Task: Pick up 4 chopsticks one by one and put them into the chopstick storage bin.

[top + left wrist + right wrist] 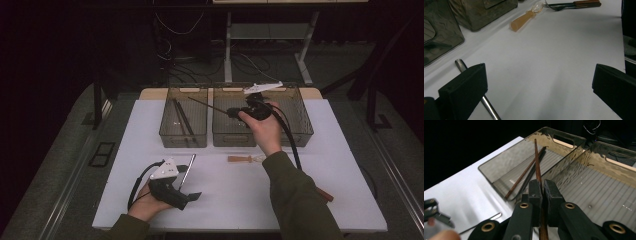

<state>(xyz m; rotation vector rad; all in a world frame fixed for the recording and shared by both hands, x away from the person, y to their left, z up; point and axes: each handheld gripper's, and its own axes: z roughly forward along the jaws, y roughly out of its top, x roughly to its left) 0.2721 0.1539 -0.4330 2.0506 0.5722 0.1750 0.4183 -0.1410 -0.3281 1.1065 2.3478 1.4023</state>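
Clearly the right tool [540,191] is clamped on a brown chopstick [537,162], carried above the left bin [499,178] where others lie; next comes lowering and release; the left tool [539,87] rests open on the counter [554,57].

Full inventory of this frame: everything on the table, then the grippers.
bins: two, smoky clear plastic, side by side at the table's far edge
chopsticks in left bin: a few, dark, lying lengthwise
held chopstick: one, brown, clamped in the right gripper, tip over the left bin
metal rod: one, silver, on the table by the left gripper
small spoon: one, tan handle and clear bowl, in front of the bins
fork: one, wooden handle, near the table's right side
table: one, white
left gripper: black, jaws apart, low over the table
right gripper: black, above the bins
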